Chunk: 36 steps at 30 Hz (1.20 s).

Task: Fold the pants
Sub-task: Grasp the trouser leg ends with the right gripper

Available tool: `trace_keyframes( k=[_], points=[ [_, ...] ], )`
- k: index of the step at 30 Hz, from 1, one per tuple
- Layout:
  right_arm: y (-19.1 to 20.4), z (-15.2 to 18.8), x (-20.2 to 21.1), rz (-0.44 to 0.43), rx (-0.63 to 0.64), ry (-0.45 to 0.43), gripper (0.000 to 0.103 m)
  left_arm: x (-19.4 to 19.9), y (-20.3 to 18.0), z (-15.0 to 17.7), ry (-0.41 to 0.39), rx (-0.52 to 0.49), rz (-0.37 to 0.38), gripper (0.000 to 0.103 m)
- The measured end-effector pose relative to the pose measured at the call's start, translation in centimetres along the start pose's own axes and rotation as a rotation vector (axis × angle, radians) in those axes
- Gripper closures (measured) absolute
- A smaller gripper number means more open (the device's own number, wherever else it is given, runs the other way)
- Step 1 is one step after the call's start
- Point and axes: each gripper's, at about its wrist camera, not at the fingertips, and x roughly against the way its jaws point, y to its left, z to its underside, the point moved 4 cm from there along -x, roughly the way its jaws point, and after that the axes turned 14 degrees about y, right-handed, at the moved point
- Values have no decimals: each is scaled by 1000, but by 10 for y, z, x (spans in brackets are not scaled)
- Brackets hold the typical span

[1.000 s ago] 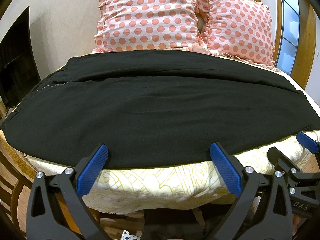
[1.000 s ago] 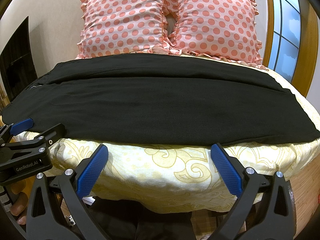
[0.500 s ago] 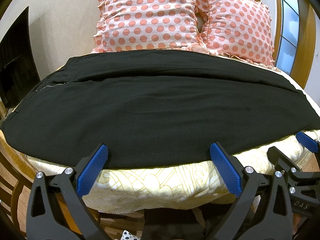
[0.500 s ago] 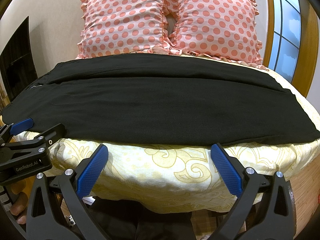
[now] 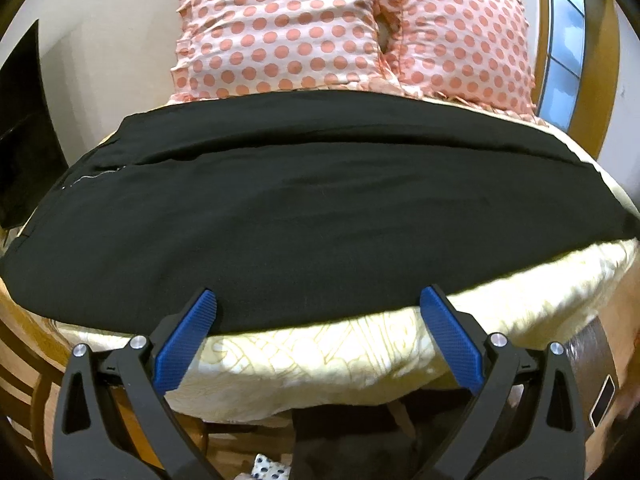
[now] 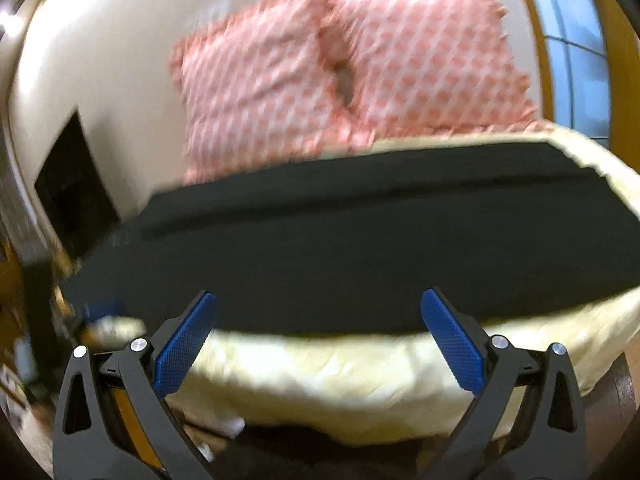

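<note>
Black pants (image 5: 304, 208) lie flat across the bed, folded lengthwise, waist end at the left with a small zip showing. They also show in the blurred right wrist view (image 6: 340, 248). My left gripper (image 5: 318, 300) is open and empty, its blue pads just at the near edge of the pants. My right gripper (image 6: 318, 300) is open and empty, also just before the near edge, further toward the right end of the pants.
A cream patterned bedsheet (image 5: 328, 364) covers the mattress and hangs over the near edge. Two pink polka-dot pillows (image 5: 280, 28) lean against the wall at the back. A dark screen (image 5: 24, 132) is at the left, a window (image 5: 564, 40) at the right.
The right gripper has swung quickly to the right, blurring its view, and is out of the left wrist view. The left gripper has shifted slightly closer to the pants.
</note>
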Motion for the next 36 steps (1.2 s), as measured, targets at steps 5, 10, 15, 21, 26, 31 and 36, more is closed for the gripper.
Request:
trace_keyframes(
  k=[5,10,15,21,26,31,36],
  points=[
    [-55,-68,-1,227,-81,-2,1,22,-3,-13,-67,-34,-11,2],
    [-120,-141,-38,307,-251,49,1,33,5,-50,-147,-30,-62,2],
    [-195,-196,-90,469,-416,137,1,10,32,-84,-88,57,-65,2],
    [-279,-224,-162,580,-665,303,28,-14,58,-101,-53,135,-81,2],
    [-309,-226,-198,629,-791,333,34,-36,68,-103,9,163,-52,2],
    [-310,-229,-227,743,-756,391,36,-48,71,-102,52,172,-38,2],
    [-298,-214,-218,748,-722,342,53,-48,72,-103,51,174,-22,2]
  ],
)
